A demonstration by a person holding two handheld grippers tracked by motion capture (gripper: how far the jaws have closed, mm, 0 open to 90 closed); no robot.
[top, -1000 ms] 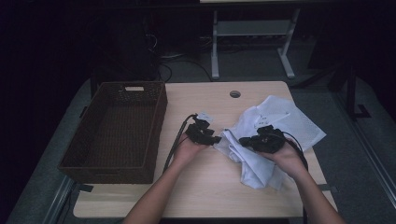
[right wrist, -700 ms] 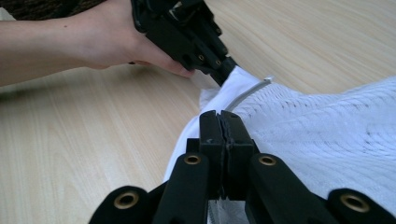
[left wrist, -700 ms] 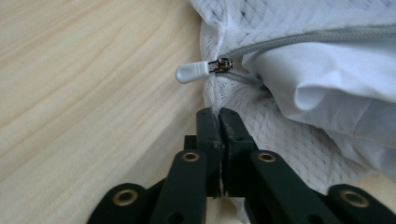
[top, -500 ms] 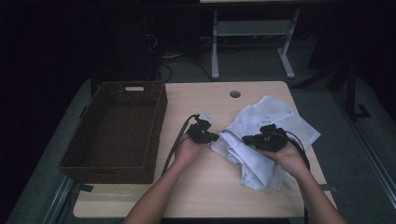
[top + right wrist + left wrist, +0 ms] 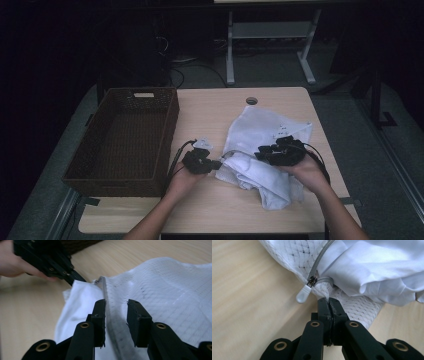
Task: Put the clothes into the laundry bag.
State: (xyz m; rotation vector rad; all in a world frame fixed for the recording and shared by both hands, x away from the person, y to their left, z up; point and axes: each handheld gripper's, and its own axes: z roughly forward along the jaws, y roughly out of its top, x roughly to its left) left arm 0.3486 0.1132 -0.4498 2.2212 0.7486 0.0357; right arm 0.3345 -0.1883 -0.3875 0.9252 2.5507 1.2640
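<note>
Left fingers (image 5: 329,305) pinch the mesh bag (image 5: 352,307) by its zipper; right fingers (image 5: 116,315), just opening, could let it slip.

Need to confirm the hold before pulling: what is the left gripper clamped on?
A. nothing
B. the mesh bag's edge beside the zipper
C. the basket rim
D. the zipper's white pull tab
B: the left gripper is shut on the mesh bag, with the pull tab free beside it.

White mesh bag (image 5: 260,150) with a grey zipper (image 5: 318,262), crumpled on the table, white cloth spilling out the open end.
</note>
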